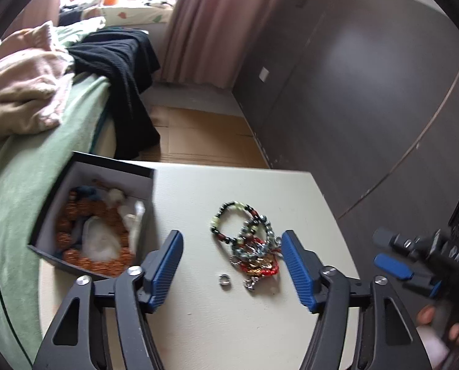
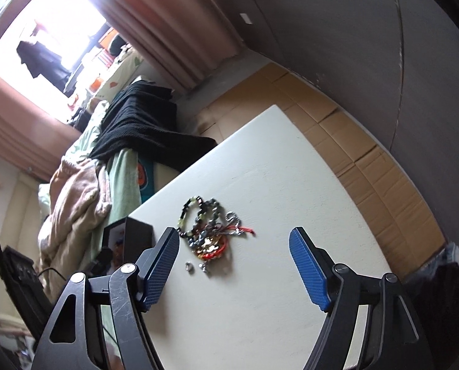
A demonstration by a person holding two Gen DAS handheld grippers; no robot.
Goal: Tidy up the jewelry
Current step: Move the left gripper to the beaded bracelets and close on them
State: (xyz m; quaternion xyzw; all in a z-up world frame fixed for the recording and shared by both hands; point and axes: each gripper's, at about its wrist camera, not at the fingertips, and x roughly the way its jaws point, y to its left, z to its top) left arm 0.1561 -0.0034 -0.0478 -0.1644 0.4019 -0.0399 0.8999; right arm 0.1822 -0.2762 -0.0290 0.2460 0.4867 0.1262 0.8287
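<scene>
The bracelets [image 1: 248, 240] are piled at the middle of the tabletop [image 1: 291, 323], right of the box [image 1: 91, 215]. Both the left hand-held gripper [image 1: 232, 265] and the right hand-held gripper [image 2: 234, 265] are held apart, empty. Because the pile is tangled, several pieces could be dragged together, and the small ring [image 1: 225, 279] could be pushed away.

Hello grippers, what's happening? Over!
Left gripper open, right gripper open, both empty. Bracelet pile loose on table, box beside. Nothing blocking.
</scene>
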